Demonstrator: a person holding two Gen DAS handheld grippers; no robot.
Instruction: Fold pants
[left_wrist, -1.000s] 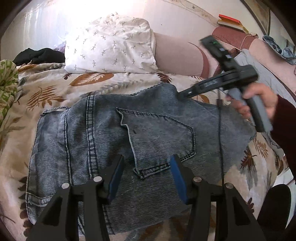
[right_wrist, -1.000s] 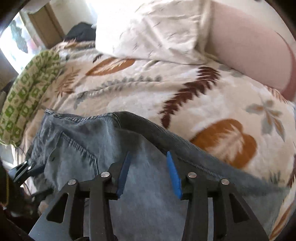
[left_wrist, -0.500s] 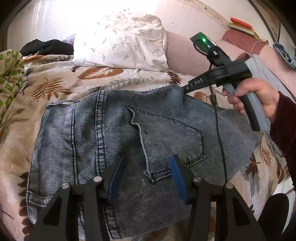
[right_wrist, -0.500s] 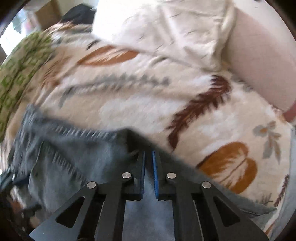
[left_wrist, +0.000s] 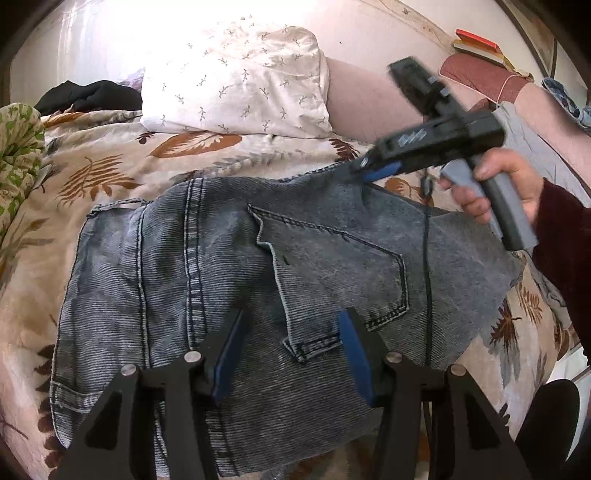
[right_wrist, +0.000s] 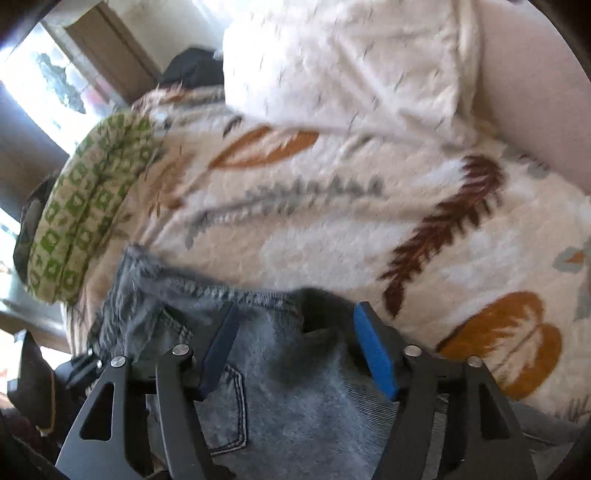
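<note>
Leaf-print blanket (left_wrist: 110, 177) under folded grey jeans (left_wrist: 229, 258). Left gripper (left_wrist: 290, 350) spread above back pocket (left_wrist: 332, 266). Right gripper (right_wrist: 295, 343) spread at jeans' far edge.

A lived-in bedroom at home: a bed spread with a leaf-print blanket (left_wrist: 110, 173), a sprigged white pillow (left_wrist: 240, 81) at its head edge, a green patterned quilt (right_wrist: 85, 210) bunched at one side, books (left_wrist: 476, 44) on a far ledge.
</note>
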